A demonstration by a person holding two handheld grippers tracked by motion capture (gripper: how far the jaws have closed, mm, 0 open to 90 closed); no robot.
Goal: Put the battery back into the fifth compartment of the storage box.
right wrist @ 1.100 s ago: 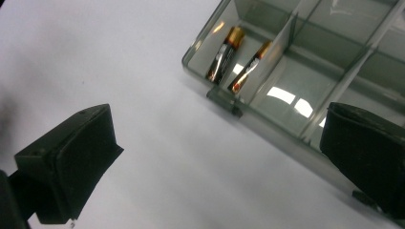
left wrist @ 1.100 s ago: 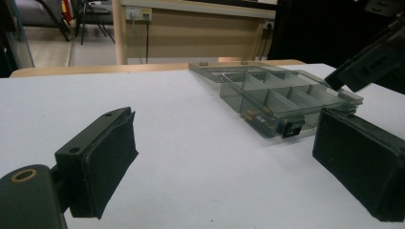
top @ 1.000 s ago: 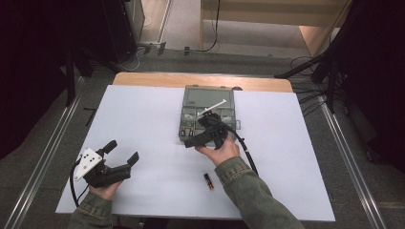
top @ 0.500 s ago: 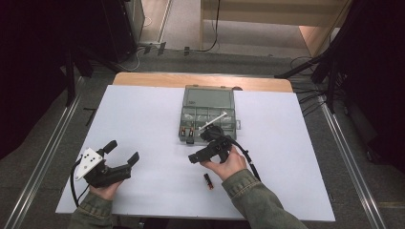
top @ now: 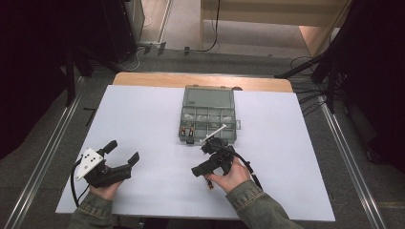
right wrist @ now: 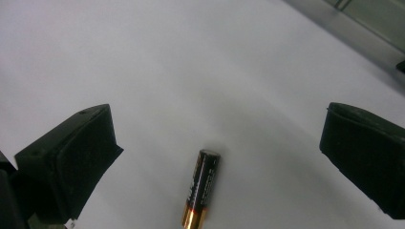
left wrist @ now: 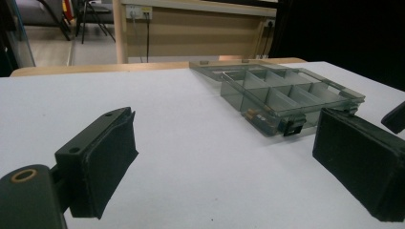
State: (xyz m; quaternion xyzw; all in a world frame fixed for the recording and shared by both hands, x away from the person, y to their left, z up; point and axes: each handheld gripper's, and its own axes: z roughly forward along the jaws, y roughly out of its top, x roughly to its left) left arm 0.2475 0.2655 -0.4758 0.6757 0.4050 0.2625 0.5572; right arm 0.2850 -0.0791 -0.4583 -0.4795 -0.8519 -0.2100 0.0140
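Black with a copper-gold end, the battery [right wrist: 201, 188] lies flat on the white counter [top: 143, 124], close under the right gripper [right wrist: 215, 157] and between its two spread fingers [right wrist: 76, 152], touching neither. In the high view it peeks out just below the person's right hand [top: 229, 169], at the near edge of the counter.

I judge it a small, stiff metal cylinder, dense for its size, with a smooth, slippery jacket. Being round, it will likely roll sideways if only one pad nudges it. The safest hold looks to be across the middle of the barrel, with both pads closing on the long sides at once; a pinch on the end caps would probably let it squirt out. It should not crush under firm pressure.

Off to the side, the left gripper [top: 107, 164] rests low at the near left, its fingers wide apart and holding nothing.

Farther back stands the clear compartment box [top: 208, 119] with its lid laid open. Its near-left cell already holds what look like batteries [left wrist: 260, 118]; the other cells are hard to read.
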